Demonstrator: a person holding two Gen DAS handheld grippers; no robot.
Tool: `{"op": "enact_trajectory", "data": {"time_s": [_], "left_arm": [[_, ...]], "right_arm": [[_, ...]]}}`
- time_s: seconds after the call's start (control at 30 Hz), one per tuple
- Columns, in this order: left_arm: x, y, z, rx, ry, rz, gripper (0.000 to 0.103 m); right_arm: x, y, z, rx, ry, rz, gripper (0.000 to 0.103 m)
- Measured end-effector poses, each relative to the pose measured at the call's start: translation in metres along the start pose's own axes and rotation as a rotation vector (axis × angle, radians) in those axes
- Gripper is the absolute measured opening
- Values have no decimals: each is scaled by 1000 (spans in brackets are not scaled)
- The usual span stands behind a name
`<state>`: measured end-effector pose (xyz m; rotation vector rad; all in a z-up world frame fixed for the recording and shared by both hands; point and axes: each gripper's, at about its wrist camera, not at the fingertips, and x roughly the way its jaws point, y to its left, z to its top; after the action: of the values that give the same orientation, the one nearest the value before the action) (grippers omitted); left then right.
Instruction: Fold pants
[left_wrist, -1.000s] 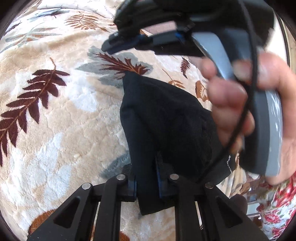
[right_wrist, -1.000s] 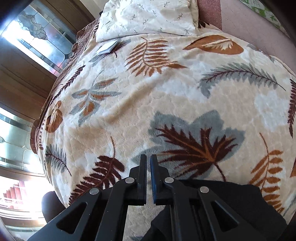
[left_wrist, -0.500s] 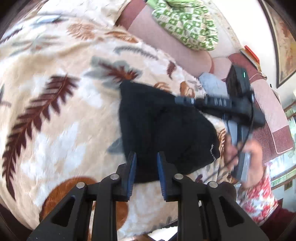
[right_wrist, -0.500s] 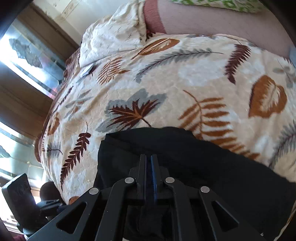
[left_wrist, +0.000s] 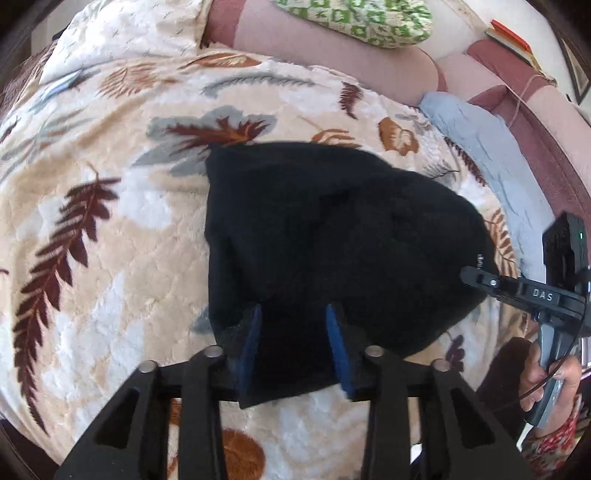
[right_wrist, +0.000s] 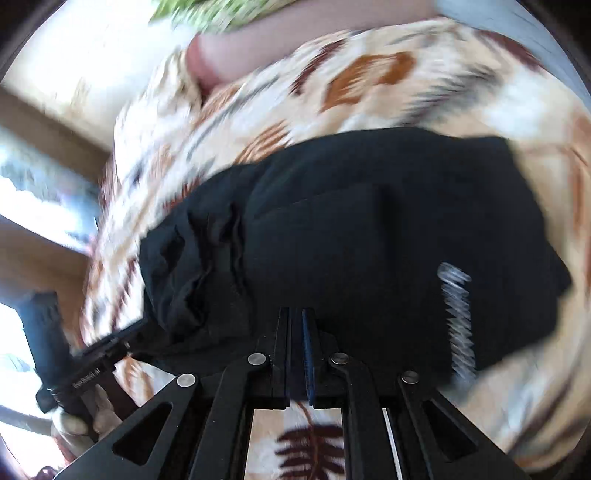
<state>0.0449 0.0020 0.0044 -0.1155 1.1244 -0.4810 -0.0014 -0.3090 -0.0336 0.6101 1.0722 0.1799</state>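
Left wrist view
pants (left_wrist: 332, 236): black, folded into a compact bundle, lying on the leaf-print blanket (left_wrist: 92, 229).
left gripper (left_wrist: 293, 325): jaws spread, fingers either side of the near edge, gripping nothing.
right gripper (left_wrist: 476, 275): at the bundle's right edge; grip not readable here.

Right wrist view (blurred)
right gripper (right_wrist: 295, 332): jaws pressed together at the hem; whether cloth is pinched, I cannot tell.
step: likely finishing a fold.
next: probably pat the bundle flat and square its edges.
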Motion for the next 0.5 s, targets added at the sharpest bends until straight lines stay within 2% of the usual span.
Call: {"op": "enact_trajectory", "data": {"time_s": [0.03, 0.07, 0.1, 0.13, 0.17, 0.27, 0.37, 0.5], "left_arm": [[-6, -6, 3, 28, -17, -1, 43], [-11, -14, 9, 63, -31, 1, 44], [-15, -24, 14, 97, -43, 0, 46], [-16, -35, 22, 132, -52, -6, 48], [-16, -46, 29, 160, -57, -10, 49], [-10, -84, 52, 234, -52, -41, 50], [2, -121, 71, 296, -34, -90, 52], [30, -172, 94, 380, -1, -129, 57]], "right_arm": [[-17, -12, -8, 53, -53, 37, 10], [-29, -21, -15, 85, -92, 55, 19], [-41, -30, -22, 117, -134, 59, 40], [-51, -39, -30, 153, -175, 60, 56], [-59, -48, -38, 193, -215, 65, 77], [-70, -70, -55, 295, -304, 94, 79], [-65, -84, -60, 349, -309, 120, 79], [-59, -90, -63, 335, -319, 112, 79]]}}
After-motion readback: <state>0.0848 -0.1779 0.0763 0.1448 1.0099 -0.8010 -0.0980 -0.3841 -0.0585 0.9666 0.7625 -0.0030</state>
